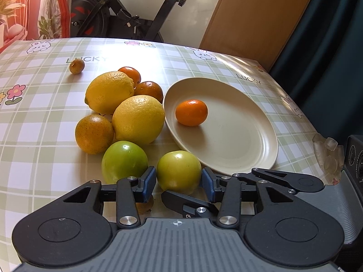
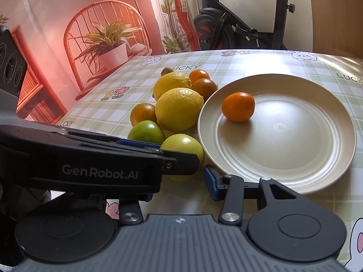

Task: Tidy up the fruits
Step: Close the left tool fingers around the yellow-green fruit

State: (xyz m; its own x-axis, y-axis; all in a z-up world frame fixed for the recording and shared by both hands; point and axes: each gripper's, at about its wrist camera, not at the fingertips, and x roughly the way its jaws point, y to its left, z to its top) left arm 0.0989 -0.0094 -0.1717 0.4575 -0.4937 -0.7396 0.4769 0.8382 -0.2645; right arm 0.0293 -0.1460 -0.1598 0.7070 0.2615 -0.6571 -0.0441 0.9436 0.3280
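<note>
A cream plate (image 1: 238, 149) (image 2: 295, 158) lies on the checked tablecloth and holds one small orange (image 1: 191, 112) (image 2: 238, 106). Left of it lies a pile: two lemons (image 1: 138, 120) (image 2: 179, 110), several small oranges (image 1: 94, 133), and two green fruits. My left gripper (image 1: 179, 181) has its blue pads on both sides of the nearer green fruit (image 1: 178, 171) (image 2: 183, 146), which rests on the table. The other green fruit (image 1: 124, 162) (image 2: 146, 132) sits just left. My right gripper (image 2: 181, 181) is open and empty, just behind the left one, whose body crosses its view.
A tiny brownish fruit (image 1: 76, 66) lies alone at the far left. The table's far edge meets an exercise bike (image 1: 127, 18) and a wooden panel (image 1: 254, 15). A clear plastic corner guard (image 1: 329, 154) marks the table's right corner.
</note>
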